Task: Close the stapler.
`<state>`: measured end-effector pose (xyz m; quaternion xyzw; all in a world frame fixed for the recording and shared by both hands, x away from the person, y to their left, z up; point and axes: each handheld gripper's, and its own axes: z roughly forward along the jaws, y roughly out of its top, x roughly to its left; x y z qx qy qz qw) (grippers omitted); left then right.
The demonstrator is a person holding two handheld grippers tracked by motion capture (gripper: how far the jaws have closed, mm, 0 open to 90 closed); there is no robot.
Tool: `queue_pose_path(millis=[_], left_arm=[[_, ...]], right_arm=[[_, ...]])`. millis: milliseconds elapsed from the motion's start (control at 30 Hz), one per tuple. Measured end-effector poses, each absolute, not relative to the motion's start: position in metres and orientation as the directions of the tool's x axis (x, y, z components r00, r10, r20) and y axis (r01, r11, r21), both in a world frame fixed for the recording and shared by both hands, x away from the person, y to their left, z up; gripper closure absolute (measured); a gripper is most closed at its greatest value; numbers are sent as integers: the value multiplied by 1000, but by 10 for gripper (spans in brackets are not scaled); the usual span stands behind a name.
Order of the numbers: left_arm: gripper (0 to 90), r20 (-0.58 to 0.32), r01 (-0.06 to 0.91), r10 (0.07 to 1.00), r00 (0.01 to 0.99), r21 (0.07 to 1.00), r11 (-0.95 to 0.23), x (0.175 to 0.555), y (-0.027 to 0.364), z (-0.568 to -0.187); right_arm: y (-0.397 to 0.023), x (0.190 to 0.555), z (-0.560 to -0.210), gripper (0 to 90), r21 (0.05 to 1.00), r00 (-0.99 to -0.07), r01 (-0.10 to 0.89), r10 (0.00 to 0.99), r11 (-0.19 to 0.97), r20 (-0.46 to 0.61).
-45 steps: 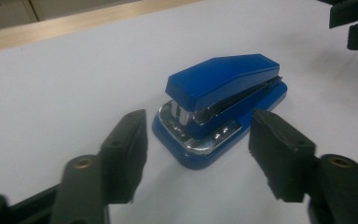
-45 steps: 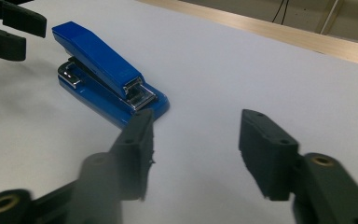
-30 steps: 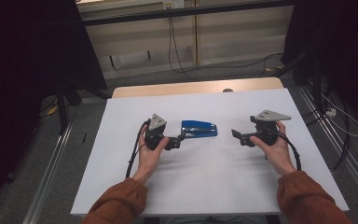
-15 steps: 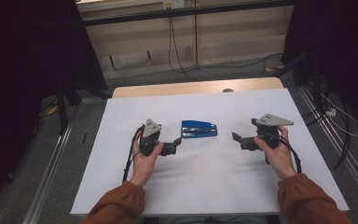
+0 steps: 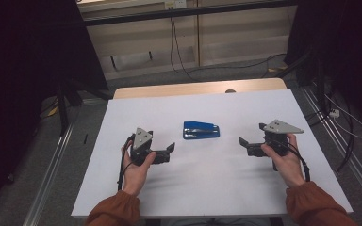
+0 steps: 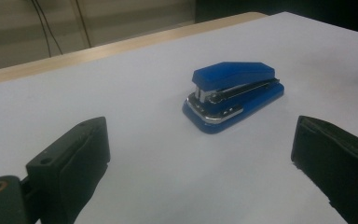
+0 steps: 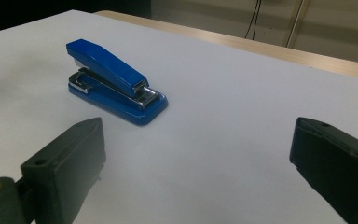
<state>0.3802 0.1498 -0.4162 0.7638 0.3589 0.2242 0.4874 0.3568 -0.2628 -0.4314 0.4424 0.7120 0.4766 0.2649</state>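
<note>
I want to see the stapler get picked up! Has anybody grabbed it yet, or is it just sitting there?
Not grabbed yet. The blue stapler sits flat on the white table, closed and untouched, so nothing looks done. Nothing is in hand: the left gripper and the right gripper are both open, one on each side of the stapler and apart from it. Reaching in and closing on it is all left.
</note>
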Motion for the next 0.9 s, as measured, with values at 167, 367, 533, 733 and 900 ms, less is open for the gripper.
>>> queue_pose_path(millis=[167,367,533,733,900], left_arm=[[45,3,328,770,638,904,-275,374,158,-417],[45,-3,327,787,617,911,-252,366,167,-416],[42,-18,314,802,597,925,-213,358,176,-414],[38,-4,287,813,582,936,-201,348,186,-412],[37,-5,291,816,578,935,-201,342,193,-413]], right_arm=[[-266,350,-431,35,917,-462,370,886,149,42],[-266,338,-429,32,926,-444,356,895,124,51],[-269,327,-428,30,935,-432,335,901,117,42],[-273,317,-427,29,942,-413,319,910,105,38],[-278,308,-429,28,946,-392,309,919,100,31]])
